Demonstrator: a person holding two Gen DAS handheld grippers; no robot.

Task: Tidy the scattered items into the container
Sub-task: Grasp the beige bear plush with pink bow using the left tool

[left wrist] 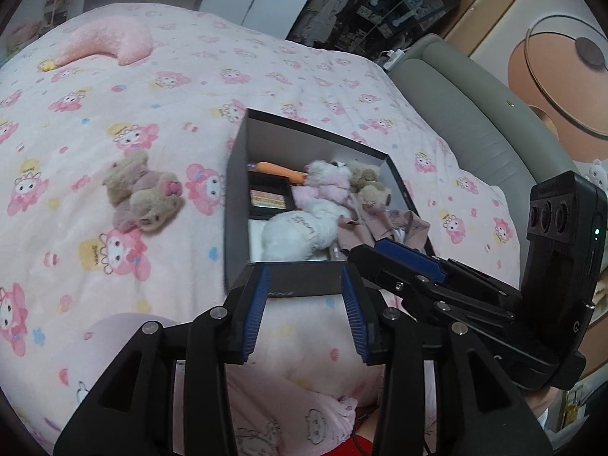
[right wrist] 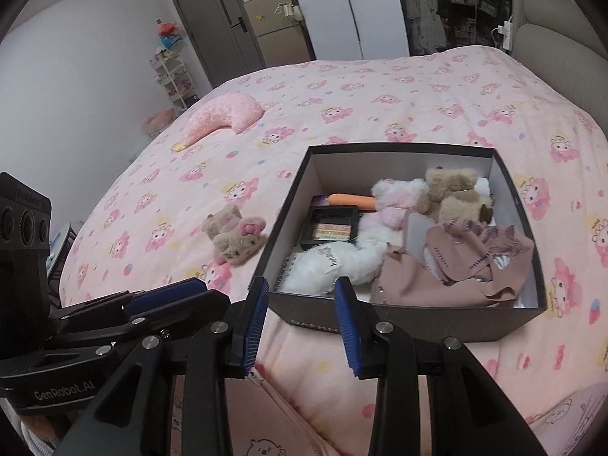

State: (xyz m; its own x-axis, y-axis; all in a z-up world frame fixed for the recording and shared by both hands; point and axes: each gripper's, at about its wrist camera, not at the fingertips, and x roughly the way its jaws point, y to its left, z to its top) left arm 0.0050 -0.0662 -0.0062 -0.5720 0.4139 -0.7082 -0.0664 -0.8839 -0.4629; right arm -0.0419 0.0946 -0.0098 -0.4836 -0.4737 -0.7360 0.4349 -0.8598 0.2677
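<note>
A dark open box sits on the pink bed. Inside lie white and pink plush toys, a brown bear, an orange stick, a small dark case and a mauve cloth. A brown plush bear with a pink bow lies on the bed left of the box. My left gripper is open and empty before the box's near wall. My right gripper is open and empty at the box's near wall; it also shows in the left wrist view.
A pink crescent pillow lies at the far side of the bed. A grey padded headboard runs along the right. A white shelf and wardrobe stand beyond the bed.
</note>
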